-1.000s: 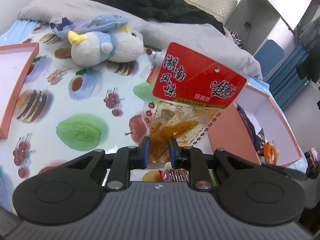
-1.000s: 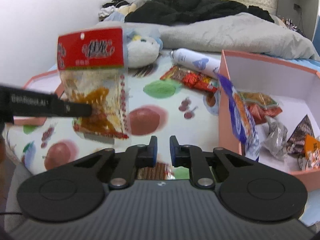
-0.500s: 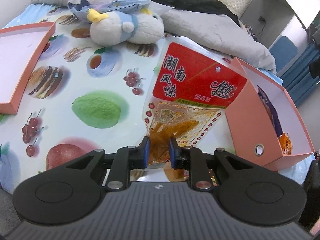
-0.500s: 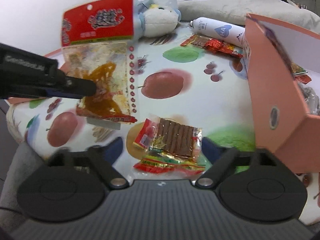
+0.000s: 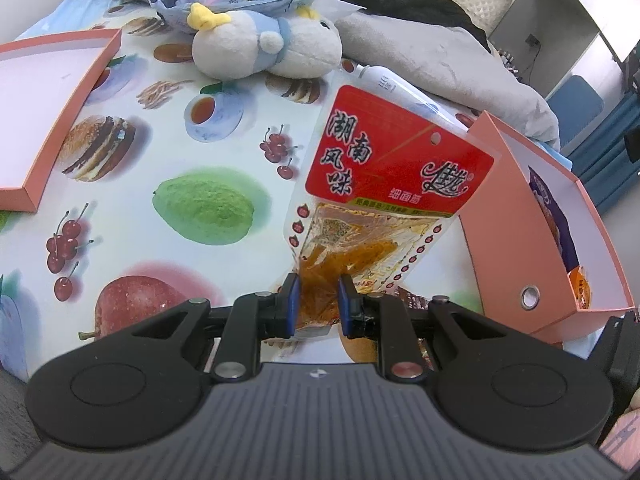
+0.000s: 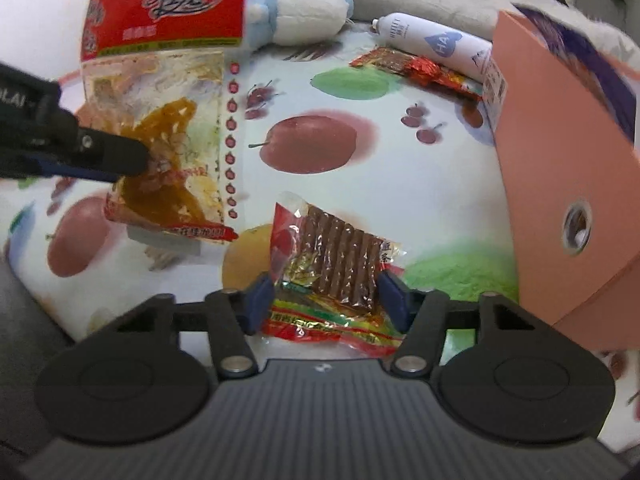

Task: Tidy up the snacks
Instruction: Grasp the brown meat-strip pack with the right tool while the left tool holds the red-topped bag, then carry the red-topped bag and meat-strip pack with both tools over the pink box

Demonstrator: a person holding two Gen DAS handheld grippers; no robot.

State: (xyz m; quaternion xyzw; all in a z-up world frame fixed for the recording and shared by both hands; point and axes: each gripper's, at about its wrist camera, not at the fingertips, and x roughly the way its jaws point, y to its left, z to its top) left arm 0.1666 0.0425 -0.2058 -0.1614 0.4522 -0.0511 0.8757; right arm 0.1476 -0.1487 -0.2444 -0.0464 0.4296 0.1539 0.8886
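While my left tool [image 5: 316,300] pinches the red spicy-strip bag [image 5: 384,200], my open right tool [image 6: 326,300] should probably straddle the brown stick packet [image 6: 340,264] squarely before closing.

White wall [image 6: 32,8]; grey blanket [image 5: 440,60]; white shelf unit [image 5: 560,12]; blue curtain [image 5: 612,152].

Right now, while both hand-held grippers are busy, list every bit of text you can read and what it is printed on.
"湖南风味" on the red header of the spicy strip pouch held by the left hand-held gripper.
"细面筋" on the same header, lower right; the stylised brand logo above it I cannot read reliably.
"HA" in the blue heart on the white bottle; its small print is illegible.
"OLAI" partly visible on the left gripper's finger.
Brown stick snack pack between the right hand-held gripper's fingers: print blurred.
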